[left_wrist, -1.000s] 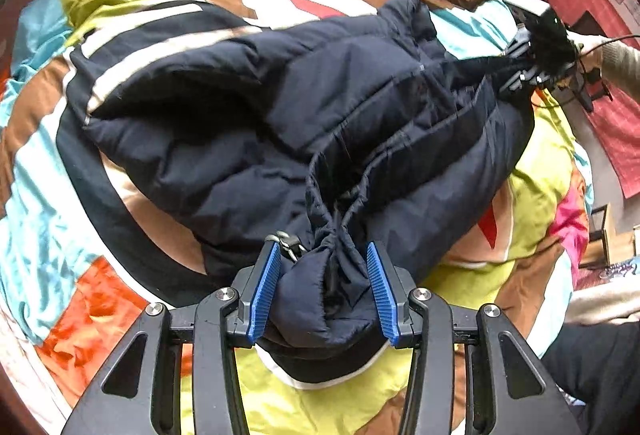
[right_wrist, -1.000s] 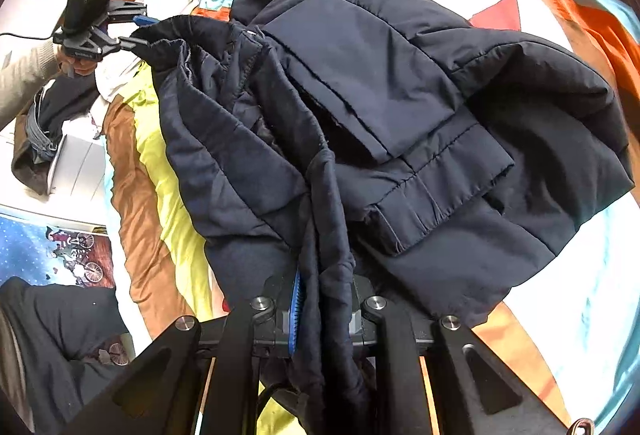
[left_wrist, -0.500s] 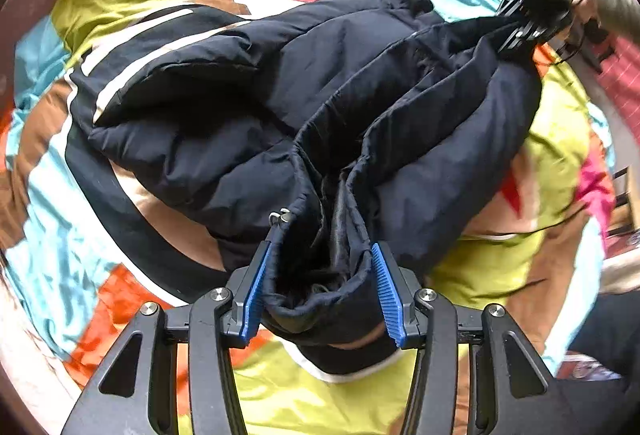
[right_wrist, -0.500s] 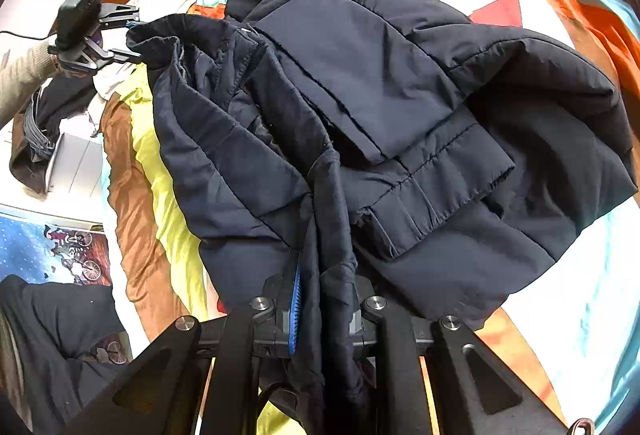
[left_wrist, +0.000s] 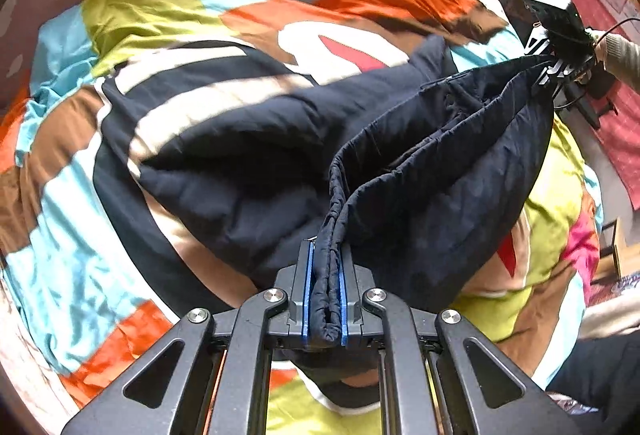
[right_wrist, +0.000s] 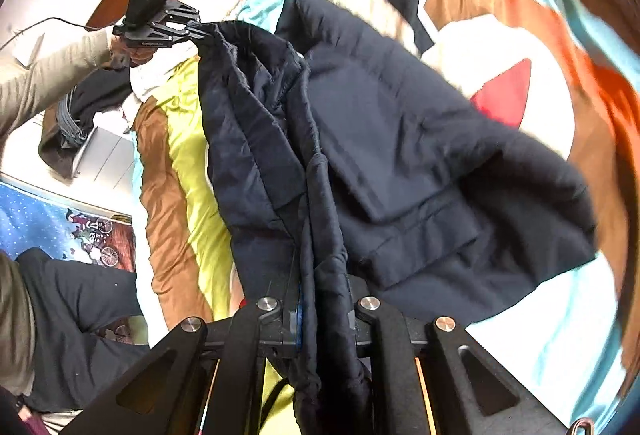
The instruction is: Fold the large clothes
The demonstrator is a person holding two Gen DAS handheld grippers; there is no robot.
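Blue-padded jaws of the left gripper (left_wrist: 324, 299) are clenched on a bunched hem of a navy padded jacket (left_wrist: 248, 155), and the right gripper (right_wrist: 320, 311) is likewise clamped on a gathered edge of the same garment. Between the two grips one side of the jacket is raised in a taut fold, while the rest is spread on a multicoloured patchwork quilt (left_wrist: 80, 219). The step in hand is judged to be the carrying of that raised side across the body of the jacket; it is best done with both grips kept level and equally tensioned, so that the crease falls straight and the thick padding is not bunched. The pink wall and cluttered far side of the room are shown only by the left wrist view; the jacket's flapped pocket (right_wrist: 416, 219), the person's dark trousers (right_wrist: 80, 315) and a starry blue cloth (right_wrist: 36, 219) beside the bed are disclosed only by the right.
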